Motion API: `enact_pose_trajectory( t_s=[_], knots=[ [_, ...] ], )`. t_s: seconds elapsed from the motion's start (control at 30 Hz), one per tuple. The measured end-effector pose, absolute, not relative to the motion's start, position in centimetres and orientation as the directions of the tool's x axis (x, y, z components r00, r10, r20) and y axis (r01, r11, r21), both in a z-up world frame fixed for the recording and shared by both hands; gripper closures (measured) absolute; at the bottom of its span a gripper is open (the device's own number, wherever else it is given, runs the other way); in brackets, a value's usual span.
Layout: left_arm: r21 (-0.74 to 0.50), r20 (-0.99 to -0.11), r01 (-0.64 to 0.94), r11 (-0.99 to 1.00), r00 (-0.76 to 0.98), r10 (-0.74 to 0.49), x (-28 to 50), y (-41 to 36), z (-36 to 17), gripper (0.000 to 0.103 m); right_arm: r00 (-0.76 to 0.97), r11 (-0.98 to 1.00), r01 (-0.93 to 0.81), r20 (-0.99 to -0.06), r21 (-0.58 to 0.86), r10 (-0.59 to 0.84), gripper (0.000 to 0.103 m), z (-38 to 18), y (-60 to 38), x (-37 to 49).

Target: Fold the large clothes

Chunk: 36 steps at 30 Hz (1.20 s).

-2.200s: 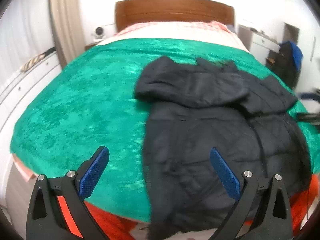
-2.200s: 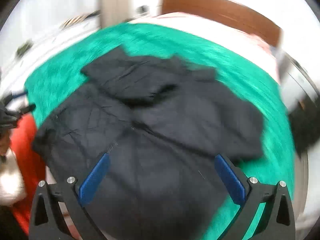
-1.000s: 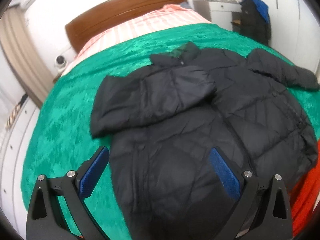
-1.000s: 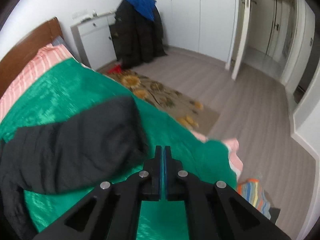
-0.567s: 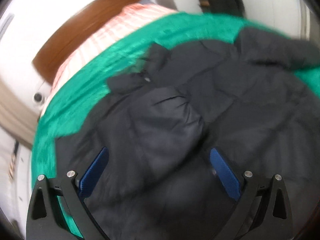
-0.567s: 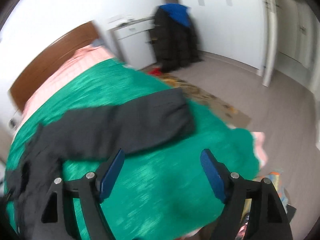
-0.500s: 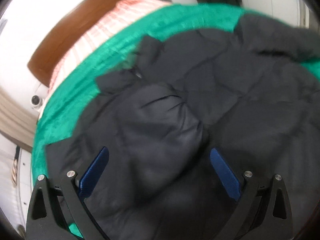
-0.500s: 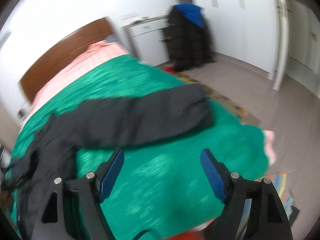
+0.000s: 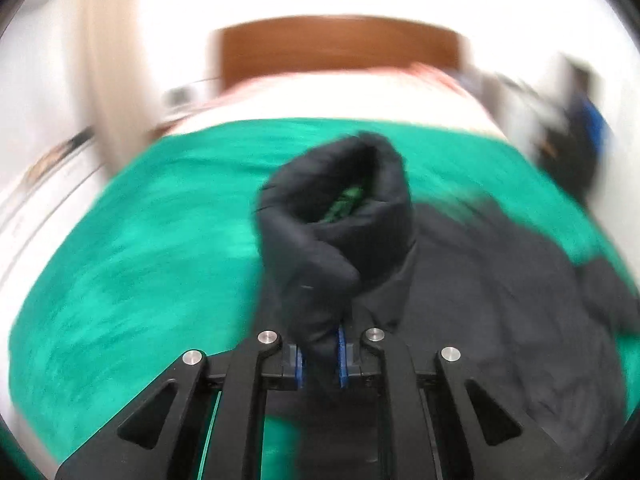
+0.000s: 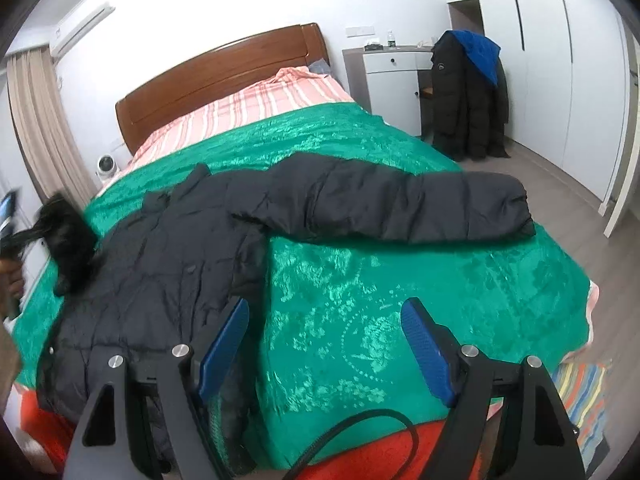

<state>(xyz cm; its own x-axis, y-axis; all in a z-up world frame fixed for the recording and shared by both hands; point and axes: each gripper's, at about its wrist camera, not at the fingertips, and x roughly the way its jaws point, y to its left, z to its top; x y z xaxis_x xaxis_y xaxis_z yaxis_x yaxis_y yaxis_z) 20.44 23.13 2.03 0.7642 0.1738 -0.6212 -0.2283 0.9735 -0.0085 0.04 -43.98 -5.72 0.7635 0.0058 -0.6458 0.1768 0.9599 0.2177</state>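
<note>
A black puffer jacket (image 10: pixel 168 248) lies on the green bedspread (image 10: pixel 360 300). Its right sleeve (image 10: pixel 400 208) stretches out flat toward the bed's right edge. My left gripper (image 9: pixel 320 354) is shut on the cuff of the left sleeve (image 9: pixel 336 216) and holds it lifted above the bed; the view is blurred. That lifted sleeve end shows at the far left of the right wrist view (image 10: pixel 68 240). My right gripper (image 10: pixel 326 344) is open and empty over the bedspread, near the jacket's hem.
A wooden headboard (image 10: pixel 224 72) and a pink striped sheet (image 10: pixel 248 108) lie at the far end. A white cabinet (image 10: pixel 396 76) and a chair hung with dark coats (image 10: pixel 468 96) stand right of the bed. A striped rug (image 10: pixel 584 392) lies on the floor.
My left gripper has shut on the left sleeve cuff and lifted it. My right gripper has opened and let go of the right sleeve, which now lies stretched out.
</note>
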Motion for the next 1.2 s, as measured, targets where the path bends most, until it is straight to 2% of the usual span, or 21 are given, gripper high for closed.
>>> enact_pose_trajectory(
  t_s=[0.13, 0.2, 0.33, 0.47, 0.57, 0.6, 0.63, 0.7, 0.83, 0.93, 1.1, 1.13, 1.17, 1.2],
  knots=[
    [0.062, -0.603, -0.586, 0.808, 0.623, 0.498, 15.4, 35.7, 1.0, 0.094, 0.762, 0.963, 0.156, -0.648, 0.220, 0.024, 0.025, -5.7, -42.6, 1.3],
    [0.108, -0.632, -0.694, 0.712, 0.505, 0.588, 13.6, 40.9, -1.4, 0.096, 0.755, 0.963, 0.134, -0.654, 0.234, 0.053, 0.025, -5.9, -41.5, 2.1],
    [0.124, -0.732, -0.735, 0.667, 0.386, 0.561, 12.4, 45.4, -7.2, 0.096, 0.739, 0.954, 0.111, -0.665, 0.277, 0.107, 0.025, -6.3, -40.0, 3.5],
    [0.189, -0.755, -0.722, 0.666, 0.327, 0.569, 12.5, 45.0, -11.1, 0.092, 0.718, 0.939, 0.143, -0.686, 0.312, 0.118, 0.025, -6.6, -40.3, 4.1],
    [0.177, -0.766, -0.731, 0.659, 0.318, 0.559, 11.5, 44.5, -11.8, 0.080, 0.706, 0.928, 0.185, -0.701, 0.324, 0.104, 0.025, -6.6, -42.4, 4.1],
    [0.173, -0.769, -0.734, 0.657, 0.316, 0.556, 10.7, 44.0, -11.4, 0.063, 0.708, 0.926, 0.198, -0.700, 0.322, 0.092, 0.025, -6.4, -43.4, 4.2],
    [0.162, -0.769, -0.735, 0.659, 0.325, 0.551, 9.8, 43.7, -10.9, 0.037, 0.712, 0.924, 0.210, -0.698, 0.321, 0.080, 0.025, -6.3, -44.2, 4.2],
    [0.134, -0.751, -0.735, 0.665, 0.362, 0.552, 8.7, 42.9, -10.4, 0.023, 0.705, 0.894, 0.278, -0.707, 0.351, 0.058, 0.025, -6.6, -47.8, 4.9],
    [0.062, -0.730, -0.696, 0.715, 0.457, 0.508, 6.4, 40.4, -8.2, 0.022, 0.698, 0.656, 0.478, -0.706, 0.584, 0.119, 0.025, -11.0, -57.0, 5.6],
    [0.027, -0.717, -0.664, 0.748, 0.508, 0.477, 5.4, 37.9, -7.0, 0.017, 0.707, 0.537, 0.550, -0.699, 0.640, 0.107, 0.025, -13.8, -60.6, 6.0],
    [-0.033, -0.736, -0.606, 0.795, 0.553, 0.391, 6.3, 33.7, -7.2, 0.017, 0.759, 0.402, 0.589, -0.651, 0.701, 0.023, 0.025, -16.7, -65.0, 8.0],
    [-0.035, -0.740, -0.601, 0.798, 0.553, 0.384, 6.5, 33.0, -7.4, 0.017, 0.768, 0.371, 0.593, -0.640, 0.714, 0.004, 0.033, -17.2, -65.7, 8.3],
    [-0.034, -0.746, -0.598, 0.801, 0.549, 0.378, 6.9, 32.3, -7.9, 0.017, 0.763, 0.368, 0.606, -0.646, 0.705, -0.018, 0.047, -17.3, -66.3, 8.9],
    [-0.033, -0.753, -0.595, 0.803, 0.544, 0.371, 7.3, 31.6, -8.2, 0.017, 0.734, 0.395, 0.634, -0.678, 0.665, -0.039, 0.097, -16.8, -66.5, 9.3]
  ],
)
